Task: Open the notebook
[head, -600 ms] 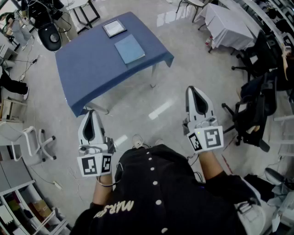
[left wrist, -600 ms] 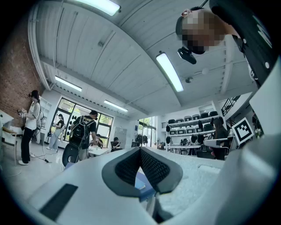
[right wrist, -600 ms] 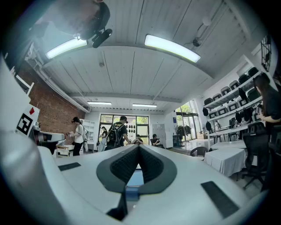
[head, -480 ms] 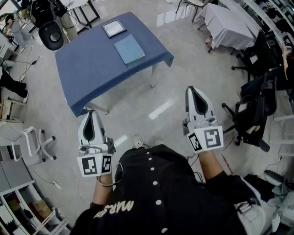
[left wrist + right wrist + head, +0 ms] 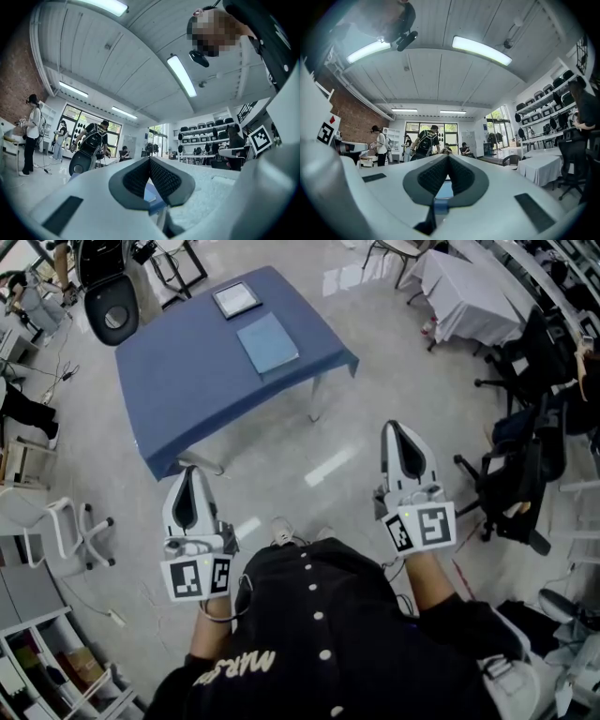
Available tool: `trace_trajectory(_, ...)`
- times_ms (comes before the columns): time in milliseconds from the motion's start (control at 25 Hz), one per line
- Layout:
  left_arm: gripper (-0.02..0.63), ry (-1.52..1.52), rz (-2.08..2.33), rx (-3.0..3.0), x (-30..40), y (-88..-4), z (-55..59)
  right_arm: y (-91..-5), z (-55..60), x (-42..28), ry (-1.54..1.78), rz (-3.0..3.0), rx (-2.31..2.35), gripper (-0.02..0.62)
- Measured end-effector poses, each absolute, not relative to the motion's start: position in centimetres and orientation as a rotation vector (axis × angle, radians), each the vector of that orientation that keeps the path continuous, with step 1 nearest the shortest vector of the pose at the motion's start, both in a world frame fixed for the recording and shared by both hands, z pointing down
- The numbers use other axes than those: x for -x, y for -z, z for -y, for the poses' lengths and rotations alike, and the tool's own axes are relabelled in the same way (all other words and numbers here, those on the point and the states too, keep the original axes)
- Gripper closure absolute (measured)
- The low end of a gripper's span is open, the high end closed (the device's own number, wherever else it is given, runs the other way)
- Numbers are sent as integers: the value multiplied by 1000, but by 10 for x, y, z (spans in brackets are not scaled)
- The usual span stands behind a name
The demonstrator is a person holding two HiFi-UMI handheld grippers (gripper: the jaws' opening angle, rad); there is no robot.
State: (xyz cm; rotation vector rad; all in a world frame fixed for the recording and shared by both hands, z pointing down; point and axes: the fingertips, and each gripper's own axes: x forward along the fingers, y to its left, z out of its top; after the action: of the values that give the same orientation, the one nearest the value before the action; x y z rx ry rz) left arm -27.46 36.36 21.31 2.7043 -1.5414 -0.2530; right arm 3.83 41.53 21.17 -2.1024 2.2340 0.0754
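Observation:
A light blue notebook [image 5: 268, 342] lies closed on the blue-clothed table [image 5: 187, 390] at the far side of the floor, beside a grey-framed board [image 5: 235, 299]. My left gripper [image 5: 187, 472] and right gripper [image 5: 399, 426] are held in front of the person's body. Both point toward the table and are well short of it, over bare floor. In the left gripper view the left gripper [image 5: 150, 159] has its jaws pressed together with nothing between them. The right gripper [image 5: 448, 157] shows the same in its own view. A strip of blue table [image 5: 443, 190] shows below the right jaws.
A black office chair [image 5: 111, 310] stands behind the table's far left corner. A white-draped table [image 5: 469, 292] is at the upper right, black chairs [image 5: 525, 465] at the right, a white chair [image 5: 66, 531] at the left. Several people [image 5: 425, 140] stand beyond the table.
The head view has shifted very slightly. Both grippers keep their place and stay shut.

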Motion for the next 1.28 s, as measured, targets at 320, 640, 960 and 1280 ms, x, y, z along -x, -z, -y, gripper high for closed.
trace_trajectory(320, 603, 259, 1539, -2693, 280, -216, -354, -212, -407, -32, -76, -2218, 2083, 591)
trace_trajectory(640, 425, 163, 1579, -2754, 285, -216, -336, -212, -391, -20, -69, -2216, 2113, 591)
trace_trajectory(960, 264, 62, 1538, -2735, 298, -231, -299, -210, -369, -10, -72, -2152, 2151, 591)
trace_trajectory(1280, 264, 52, 1466, -2789, 309, -239, -259, -219, -346, 4, -72, -2082, 2216, 591)
